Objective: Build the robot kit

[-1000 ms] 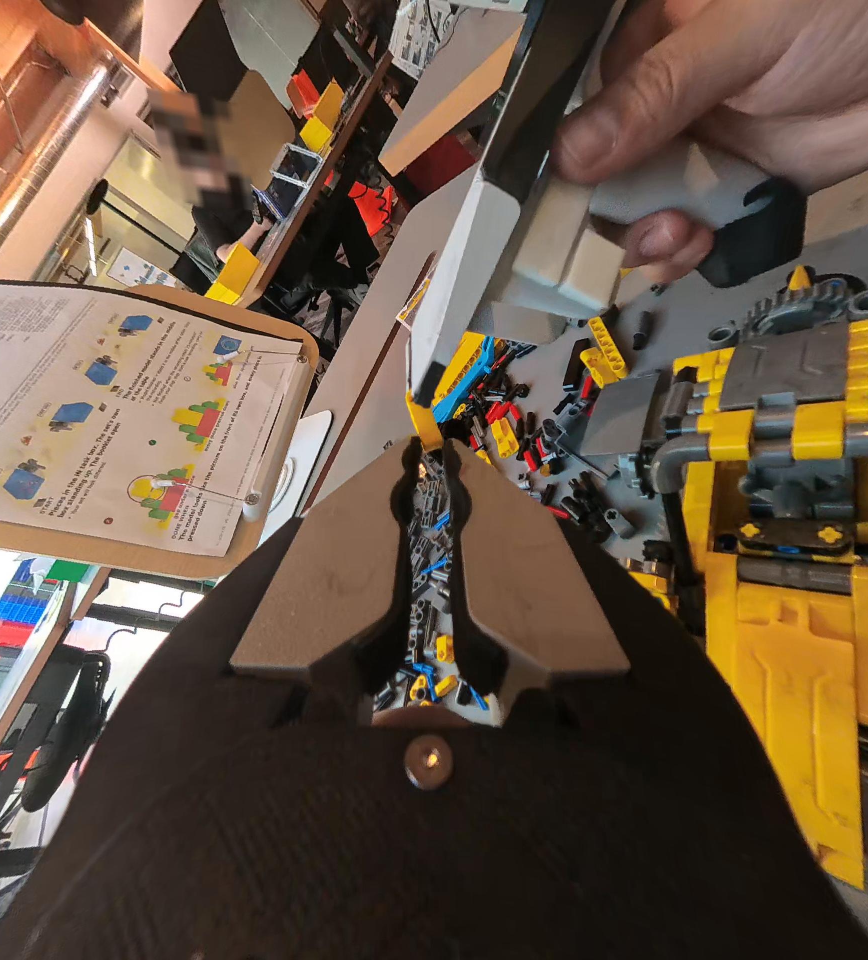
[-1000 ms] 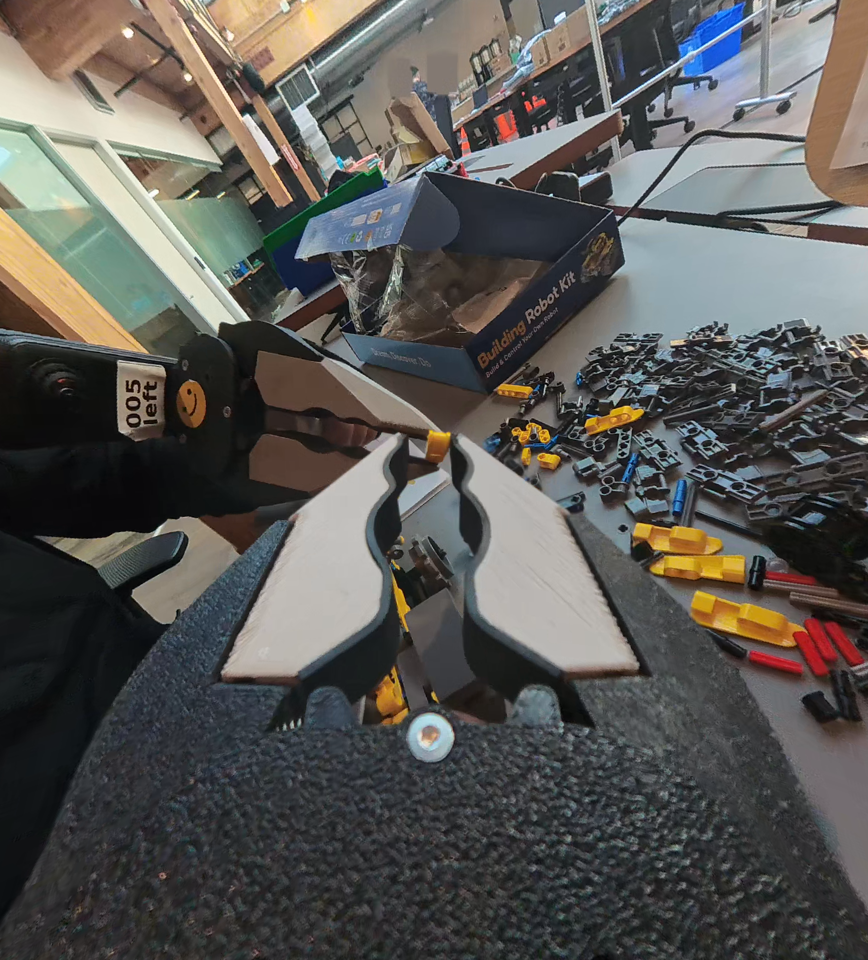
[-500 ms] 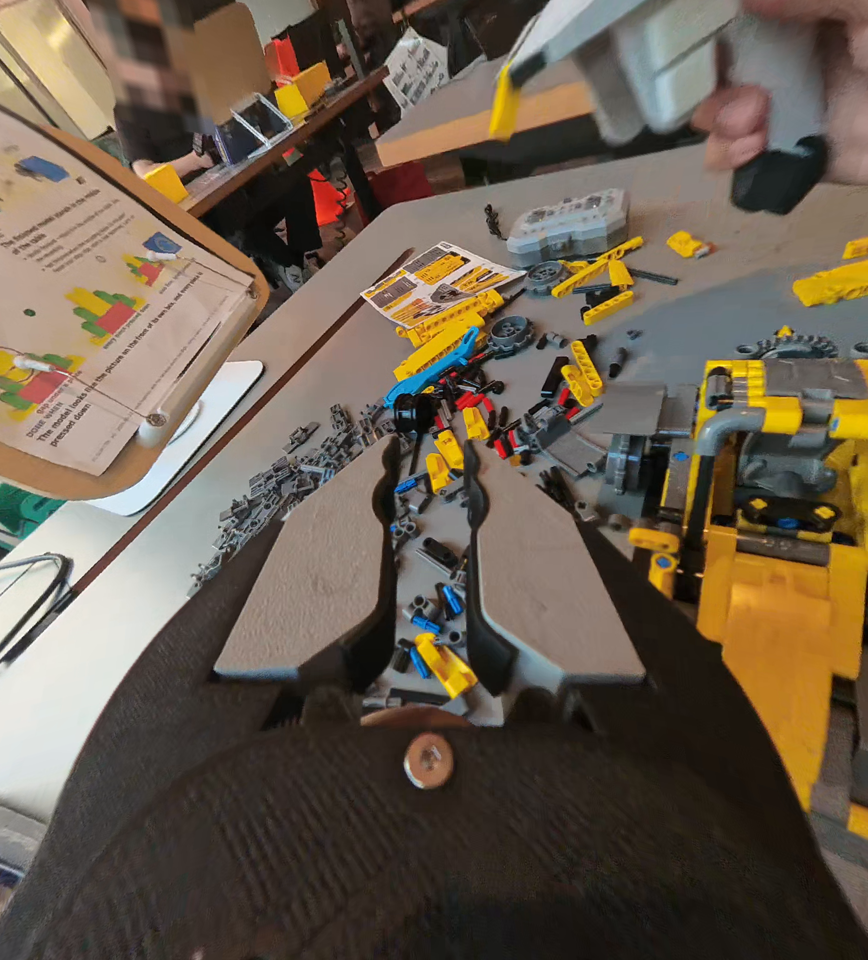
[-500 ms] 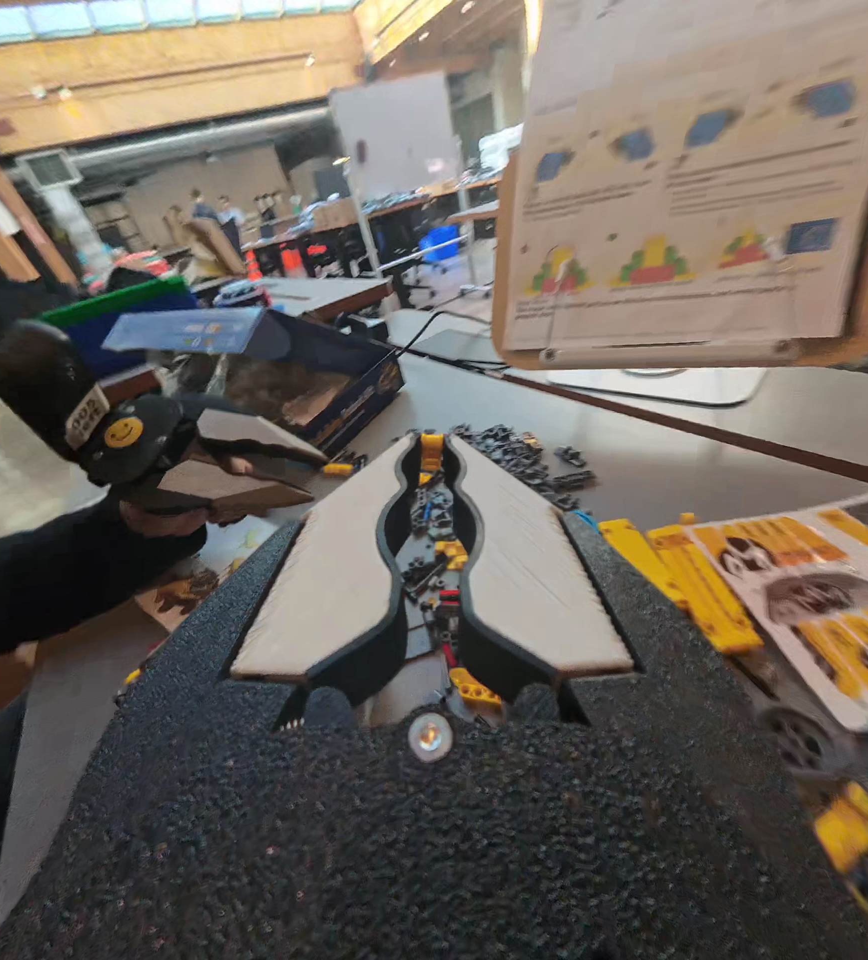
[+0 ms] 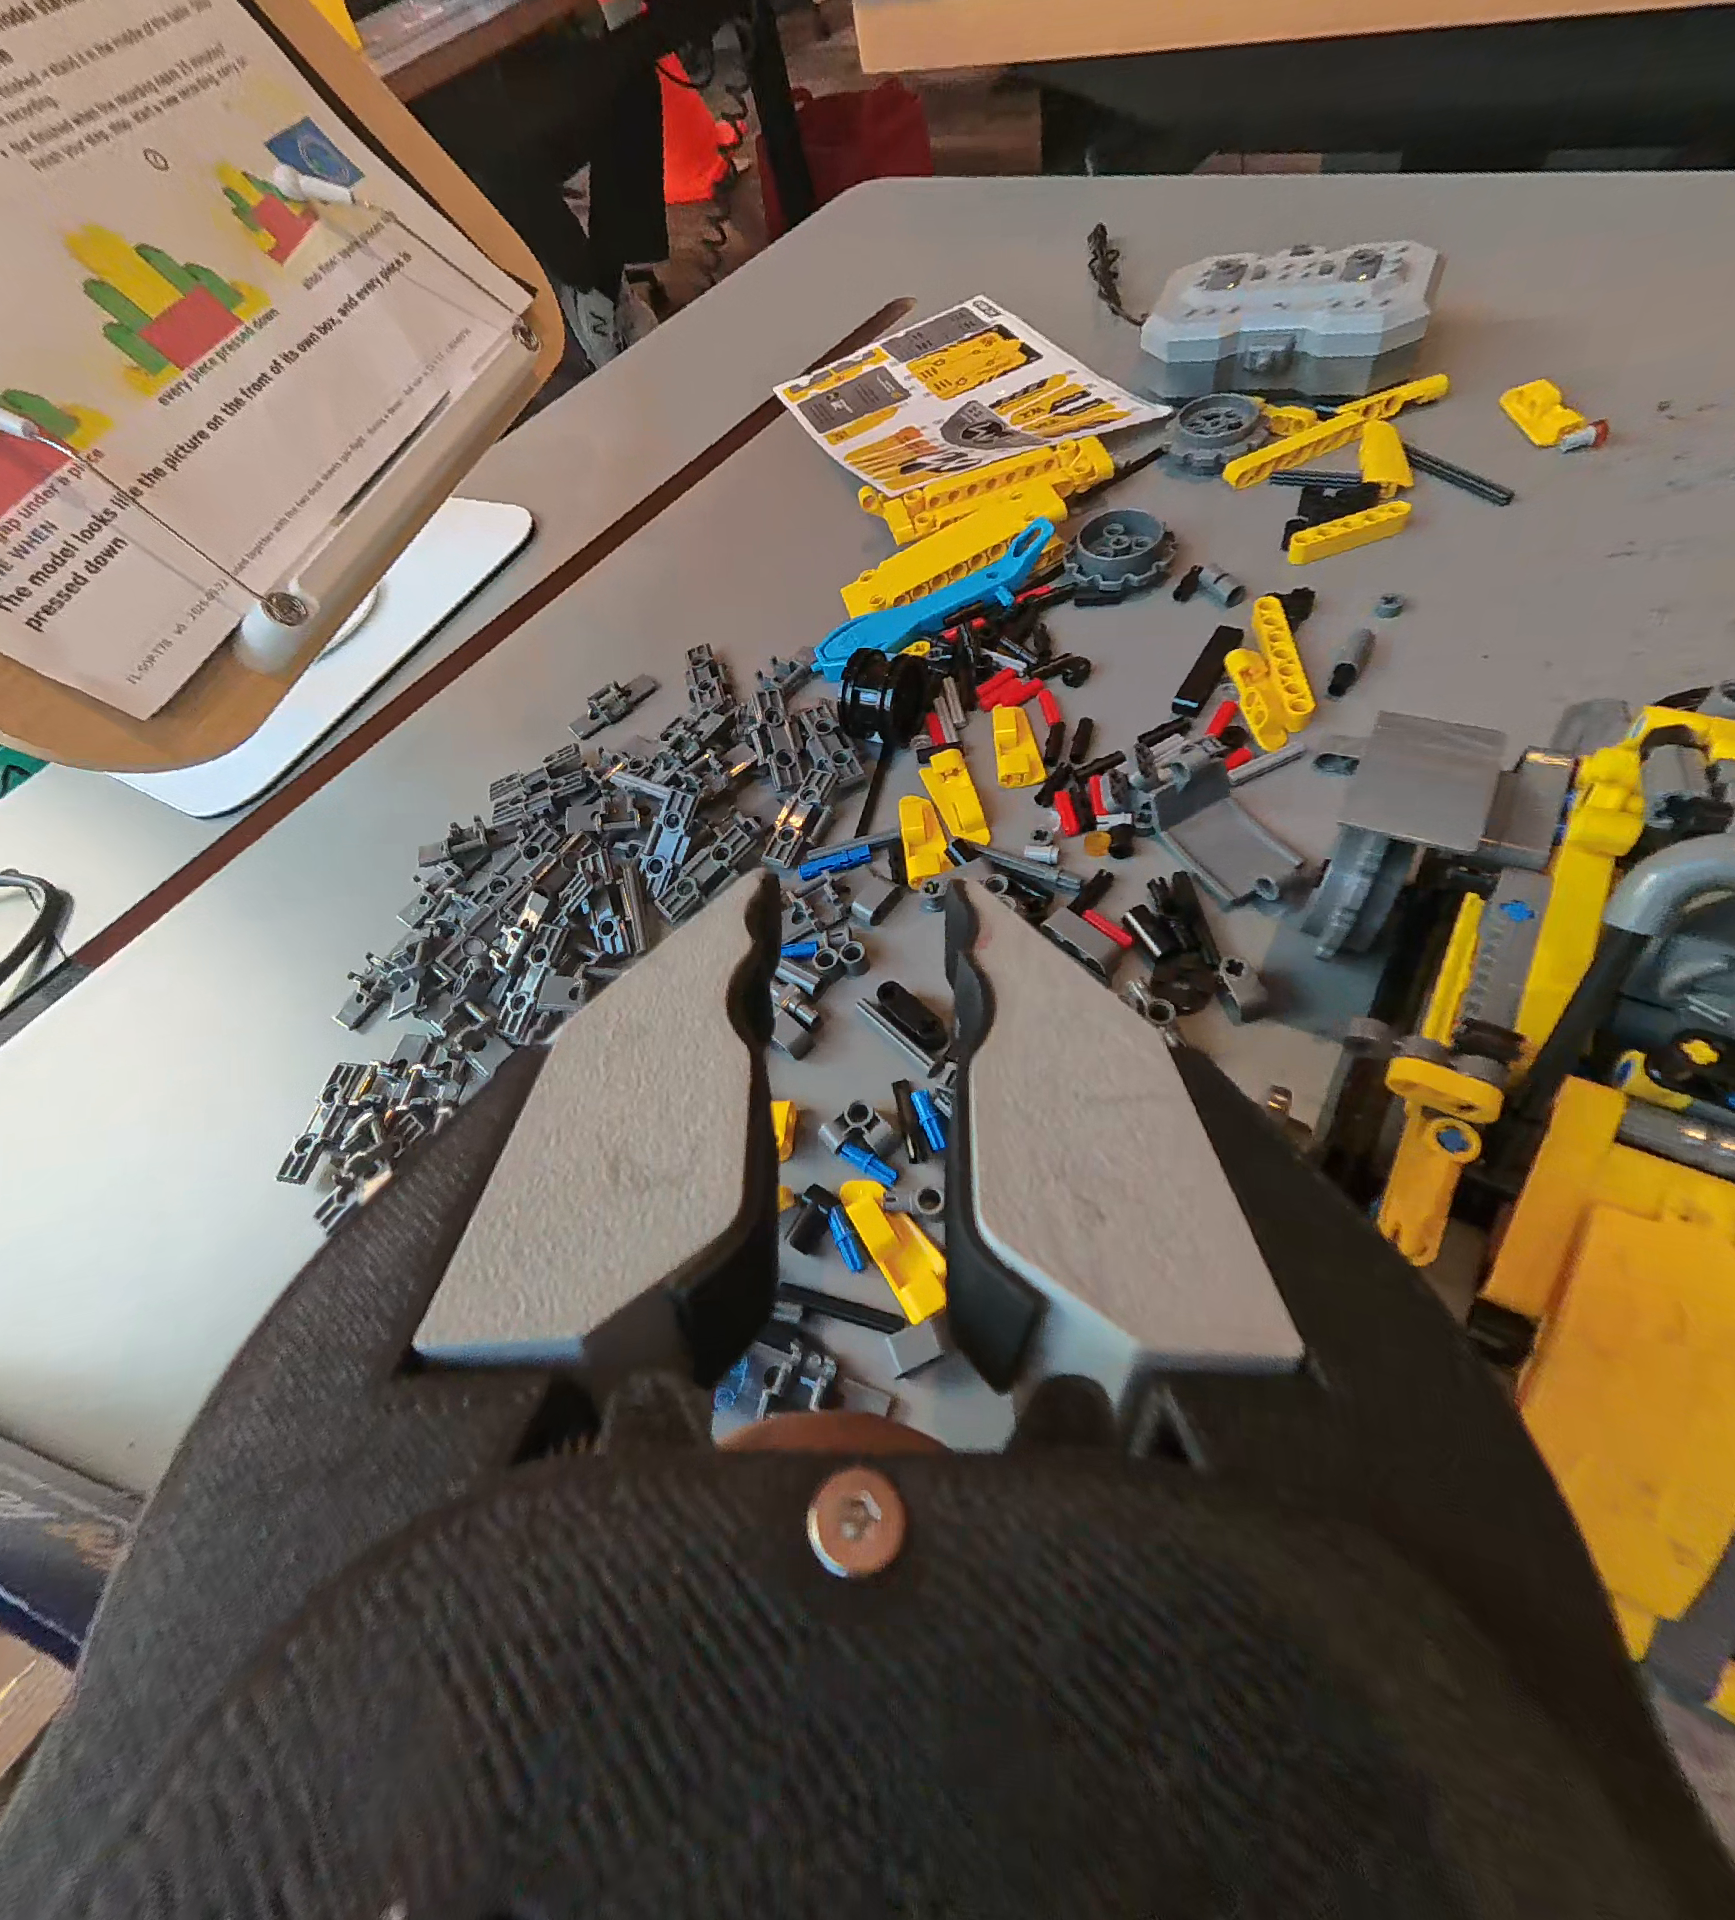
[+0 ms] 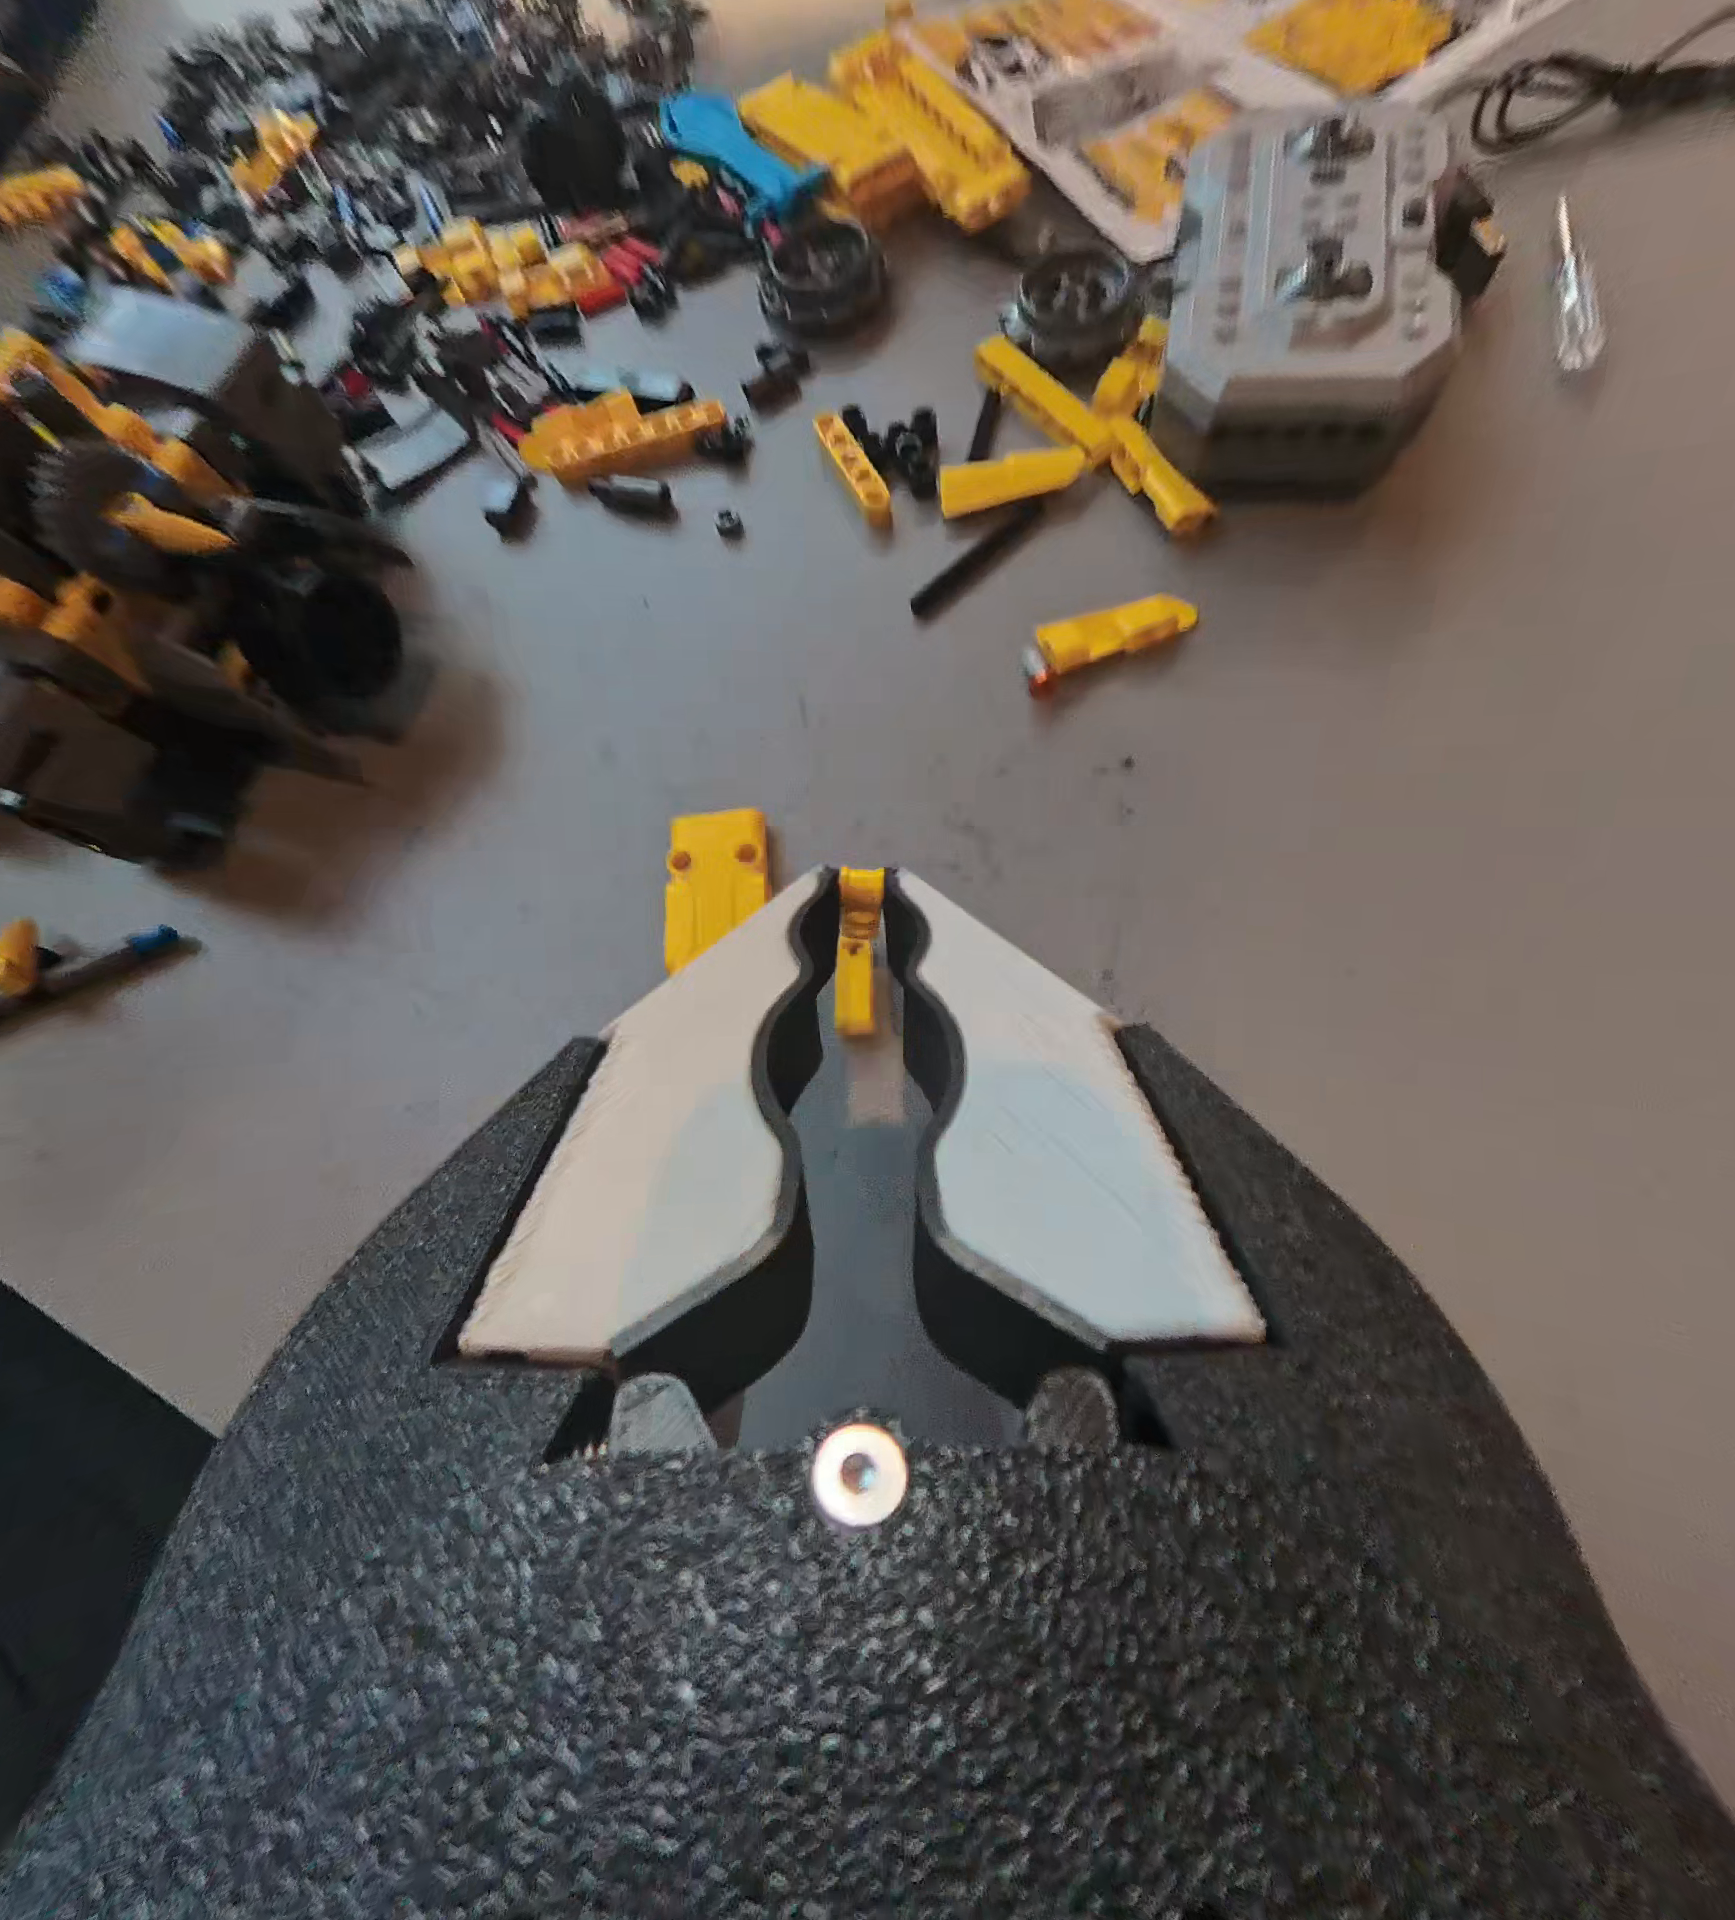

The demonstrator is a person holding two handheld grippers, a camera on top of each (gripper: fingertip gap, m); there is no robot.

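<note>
My right gripper (image 6: 860, 883) is shut on a small yellow building piece (image 6: 857, 961) and holds it over the grey table (image 6: 1362, 831), close to a flat yellow piece (image 6: 712, 888) lying just left of its tips. My left gripper (image 5: 855, 904) is open and empty, hovering above a scatter of small grey, blue, black and yellow pieces (image 5: 873, 1153). A half-built yellow and grey vehicle model (image 5: 1611, 1039) stands to its right and also shows at the left of the right wrist view (image 6: 115, 582).
A pile of dark grey links (image 5: 551, 914) lies left of the left gripper. A grey battery box (image 5: 1289, 312), a sticker sheet (image 5: 956, 390), yellow beams (image 5: 967, 520) and a blue tool (image 5: 936, 597) lie farther off. An instruction board on a stand (image 5: 167, 343) rises at the left.
The right gripper swung down from high in the air to just above the table, still shut on the yellow piece. The left gripper opened wider and tilted down toward the loose pieces.
</note>
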